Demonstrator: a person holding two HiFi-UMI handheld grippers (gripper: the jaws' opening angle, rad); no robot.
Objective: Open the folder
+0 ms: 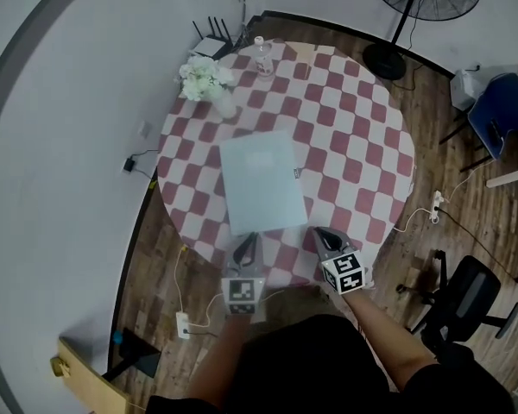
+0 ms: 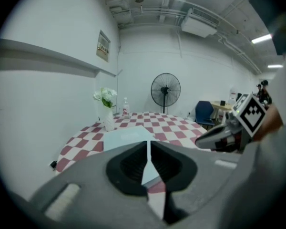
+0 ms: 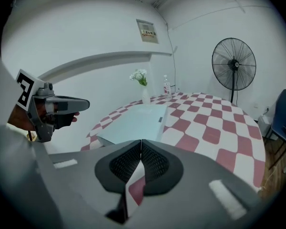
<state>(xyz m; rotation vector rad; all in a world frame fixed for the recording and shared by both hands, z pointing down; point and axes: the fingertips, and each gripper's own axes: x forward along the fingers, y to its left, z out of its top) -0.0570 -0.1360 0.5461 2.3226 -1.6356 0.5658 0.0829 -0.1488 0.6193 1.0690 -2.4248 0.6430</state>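
Note:
A pale blue-green folder (image 1: 262, 182) lies closed and flat on the round table with the red-and-white checked cloth (image 1: 363, 145), toward its near side. It also shows in the left gripper view as the folder (image 2: 126, 138) and in the right gripper view as the folder (image 3: 133, 123). My left gripper (image 1: 248, 241) hovers at the folder's near left corner, its jaws (image 2: 148, 142) barely apart with nothing between them. My right gripper (image 1: 325, 235) hangs just off the near right corner, jaws (image 3: 141, 141) shut and empty. Neither touches the folder.
A vase of white flowers (image 1: 209, 83) and a clear bottle (image 1: 263, 57) stand at the table's far side. A floor fan (image 1: 414, 7) is beyond the table, a blue chair (image 1: 501, 115) at right, a black office chair (image 1: 466, 300) near me. Cables run along the floor.

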